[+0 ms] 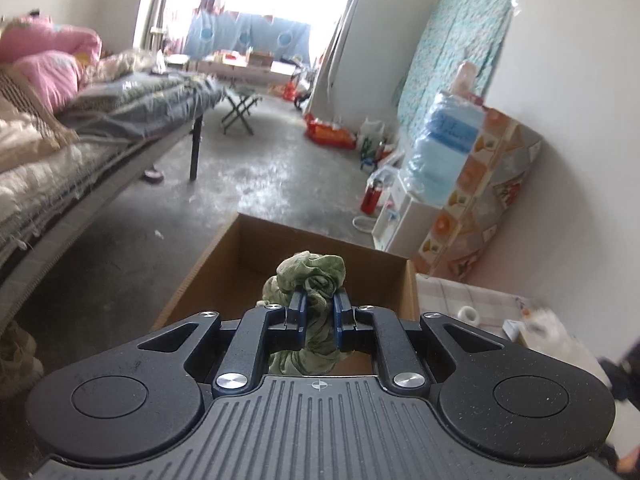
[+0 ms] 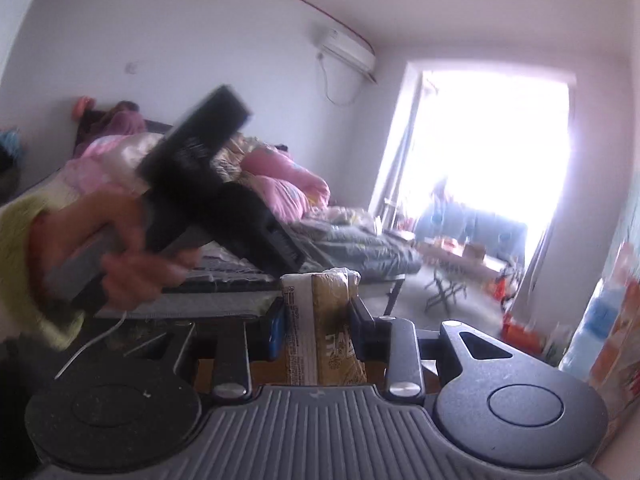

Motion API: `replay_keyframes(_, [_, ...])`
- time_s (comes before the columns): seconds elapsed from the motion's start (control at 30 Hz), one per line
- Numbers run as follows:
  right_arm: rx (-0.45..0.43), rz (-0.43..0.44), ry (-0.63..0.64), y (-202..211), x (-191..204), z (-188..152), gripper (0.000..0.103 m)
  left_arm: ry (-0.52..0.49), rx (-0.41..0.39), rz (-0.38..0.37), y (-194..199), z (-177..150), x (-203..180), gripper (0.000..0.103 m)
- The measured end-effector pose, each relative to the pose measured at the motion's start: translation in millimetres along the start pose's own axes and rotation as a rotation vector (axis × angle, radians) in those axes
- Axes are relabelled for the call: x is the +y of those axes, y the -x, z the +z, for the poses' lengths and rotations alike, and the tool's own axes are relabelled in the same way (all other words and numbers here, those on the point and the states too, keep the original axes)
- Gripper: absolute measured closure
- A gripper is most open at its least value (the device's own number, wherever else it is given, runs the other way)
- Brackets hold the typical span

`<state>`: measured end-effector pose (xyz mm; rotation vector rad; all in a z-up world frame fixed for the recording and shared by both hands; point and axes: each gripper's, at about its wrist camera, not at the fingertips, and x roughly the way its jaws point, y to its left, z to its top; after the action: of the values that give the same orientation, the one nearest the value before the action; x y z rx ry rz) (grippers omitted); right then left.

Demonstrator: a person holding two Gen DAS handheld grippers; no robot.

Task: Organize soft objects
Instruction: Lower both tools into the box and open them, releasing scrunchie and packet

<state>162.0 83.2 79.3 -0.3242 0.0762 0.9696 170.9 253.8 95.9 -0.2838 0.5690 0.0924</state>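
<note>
Bedroom with a bare grey concrete floor [image 1: 256,160], a low bed [image 1: 132,112] piled with pink and beige bedding along one wall, and a bright balcony door at the far end.

Left tool [image 1: 319,304]: jaws nearly together, clamped on a crumpled pale-green cloth bundle [image 1: 312,272]. The cloth bulges above the fingertips and hangs in folds below them. It hangs over an open brown cardboard box [image 1: 240,264] standing on the floor; the part of the box interior in view looks empty.

Right tool [image 2: 318,312]: jaws at a narrow-to-middle gap, gripping a soft plastic-wrapped packet, white and mustard-brown with printing [image 2: 324,328], held upright between the pads.

Handling, judged: the cloth is light, limp and compressible, so any mid-bundle pinch holds it, though loose ends may trail and catch on the box rim. The packet's wrapper is smooth and likely slippery; its body gives under the pads. Best held across the flat sides near the middle, as it is here.

View differences: the left wrist view alone shows the box, the floor and the cluttered wall side with a blue water bottle [image 1: 444,152]. The right wrist view alone shows the person's left hand [image 2: 132,256], in a pale yellow sleeve, on the other tool's handle, blurred, plus the wall air conditioner [image 2: 348,50]. The box is not visible there.
</note>
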Motion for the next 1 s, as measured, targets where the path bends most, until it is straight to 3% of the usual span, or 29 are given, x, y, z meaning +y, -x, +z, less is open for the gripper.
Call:
replay_keyframes(0.13, [0.125,0.029,-0.152,-70.2,-55.1,3.3,0.068,0.062,0.084,-0.004,-53.0,16.2,15.8,0.092])
replay_keyframes(0.37, [0.318,0.031,-0.428,-177.2,-131.7,-33.6,0.068,0.135,0.214,0.013,-153.8,31.8,40.0,0.092])
replay_keyframes(0.53, [0.441,0.027,-0.553,-223.7,-143.5,-59.3,0.067,0.149,0.252,0.059,-195.5,32.0,49.0,0.089])
replay_keyframes(0.7, [0.511,0.013,-0.575,-245.2,-131.7,-70.2,0.065,0.133,0.257,0.125,-215.8,30.4,52.4,0.089])
replay_keyframes(0.8, [0.529,0.023,-0.623,-261.8,-135.9,-80.0,0.065,0.129,0.257,0.168,-229.4,30.9,56.6,0.083])
replay_keyframes(1.0, [0.529,0.054,-0.710,-278.5,-146.0,-97.6,0.059,0.195,0.259,0.185,-242.3,29.7,73.0,0.062])
